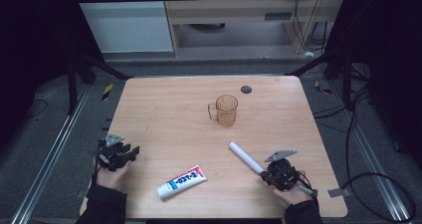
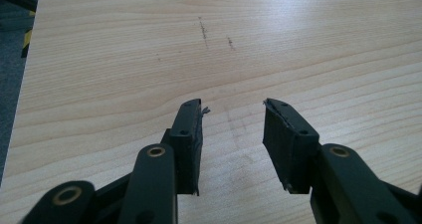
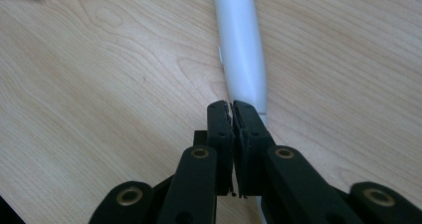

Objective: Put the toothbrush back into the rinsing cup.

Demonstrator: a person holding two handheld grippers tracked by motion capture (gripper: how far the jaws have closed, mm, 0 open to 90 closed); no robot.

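My left gripper sits at the near left edge of the wooden table, held in my left hand, and in the left gripper view its jaws stand well apart with only bare wood and a few faint scuff marks between and beyond them. My right gripper is at the near right, gripped by my right hand, with its cable trailing off toward the right edge. In the right gripper view its two jaws are pressed together with almost no gap; a white tube-like stick runs away from their tips along the table, and its near end passes just beside and under the right jaw, so I cannot tell for sure whether the jaws pinch it or merely lie over it. From the high view that white stick lies flat, angled from my right gripper up and to the left. Between my two hands, near the front edge, a white toothpaste tube with red and blue print lies flat on its side, touching neither gripper. Farther out, past the middle of the table, an amber see-through mug stands upright with its handle to the left, well apart from everything else. Near the far edge is a small dark round cap set in the tabletop.
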